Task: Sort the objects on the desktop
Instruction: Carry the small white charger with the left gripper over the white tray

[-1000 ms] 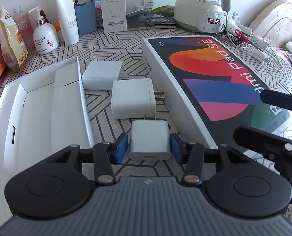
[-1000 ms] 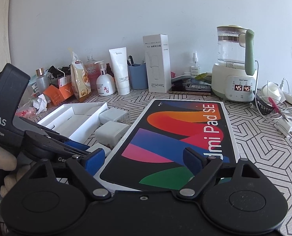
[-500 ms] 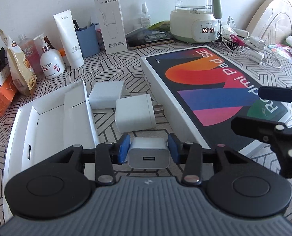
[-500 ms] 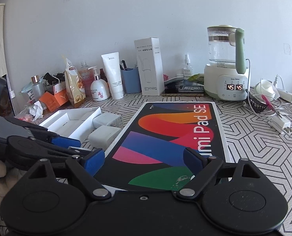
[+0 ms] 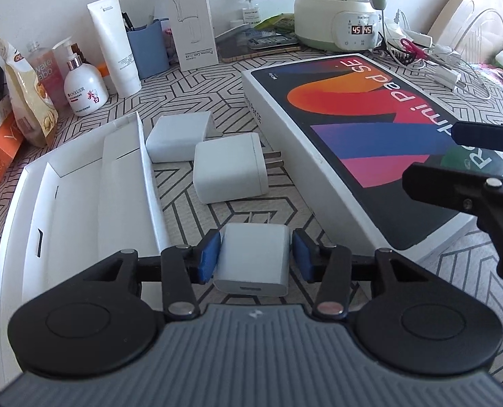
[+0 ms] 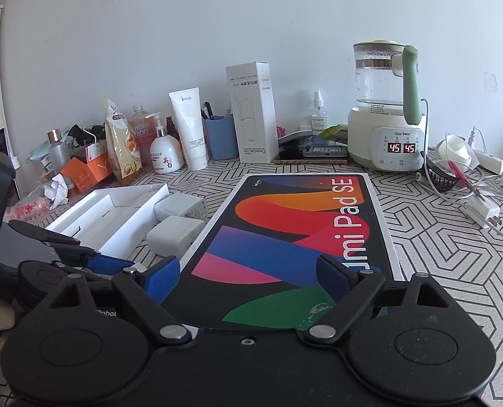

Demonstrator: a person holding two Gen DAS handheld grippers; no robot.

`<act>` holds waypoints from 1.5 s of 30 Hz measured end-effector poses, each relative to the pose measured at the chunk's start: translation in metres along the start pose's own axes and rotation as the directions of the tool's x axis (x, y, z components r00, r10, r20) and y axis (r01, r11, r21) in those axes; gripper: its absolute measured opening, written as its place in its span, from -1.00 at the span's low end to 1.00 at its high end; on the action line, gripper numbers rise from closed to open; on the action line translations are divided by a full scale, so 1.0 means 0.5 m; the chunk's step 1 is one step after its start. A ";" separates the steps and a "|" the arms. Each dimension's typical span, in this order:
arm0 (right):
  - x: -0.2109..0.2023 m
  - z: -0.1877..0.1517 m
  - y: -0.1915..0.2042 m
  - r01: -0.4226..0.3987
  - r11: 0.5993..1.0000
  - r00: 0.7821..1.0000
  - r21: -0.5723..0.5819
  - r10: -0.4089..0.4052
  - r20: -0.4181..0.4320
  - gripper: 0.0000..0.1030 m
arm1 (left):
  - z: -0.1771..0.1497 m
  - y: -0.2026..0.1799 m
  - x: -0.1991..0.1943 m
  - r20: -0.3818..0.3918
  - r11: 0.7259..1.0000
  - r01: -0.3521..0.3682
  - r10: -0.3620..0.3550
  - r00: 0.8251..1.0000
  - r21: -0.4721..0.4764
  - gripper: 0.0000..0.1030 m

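now, from the left: the open white tray box [image 5: 82,183] lies empty along the left edge of the patterned tablecloth [image 5: 197,78], its compartments bare. just right of its wall, the left gripper [image 5: 254,254] has the small white charger [image 5: 253,257] between its blue pads [image 5: 209,254]. half a second ago that charger was pinched tight and seemed lifted; the jaws have just eased apart, a thin gap shows at the right pad, and the charger seems back on the cloth, its prongs pointing away. so this looks like a release or a re-grip beside the tray, not in it. two larger white adapters [image 5: 231,169] lie beyond, unsorted. right again, the redmi pad se box [image 6: 285,237] stays put, with the right gripper [image 6: 248,278] hovering over it, jaws spread wide and holding nothing.
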State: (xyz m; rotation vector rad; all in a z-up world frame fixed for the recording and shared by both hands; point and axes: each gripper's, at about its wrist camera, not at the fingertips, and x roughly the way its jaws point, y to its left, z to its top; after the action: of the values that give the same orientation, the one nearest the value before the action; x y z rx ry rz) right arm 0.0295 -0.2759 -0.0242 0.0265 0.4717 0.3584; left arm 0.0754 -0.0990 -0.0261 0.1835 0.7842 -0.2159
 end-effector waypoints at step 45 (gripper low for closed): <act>0.050 0.029 0.121 -0.127 0.989 0.992 -0.082 0.125 -0.021 0.77 | -0.008 0.259 -0.122 0.143 0.966 -0.090 0.127 0.982 -0.244 -0.15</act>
State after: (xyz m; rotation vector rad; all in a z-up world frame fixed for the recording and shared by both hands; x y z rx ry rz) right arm 0.0366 -0.2098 -0.0158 -0.0278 0.4717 0.5025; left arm 0.0643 0.0341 0.0257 -0.0170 0.6346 -0.0307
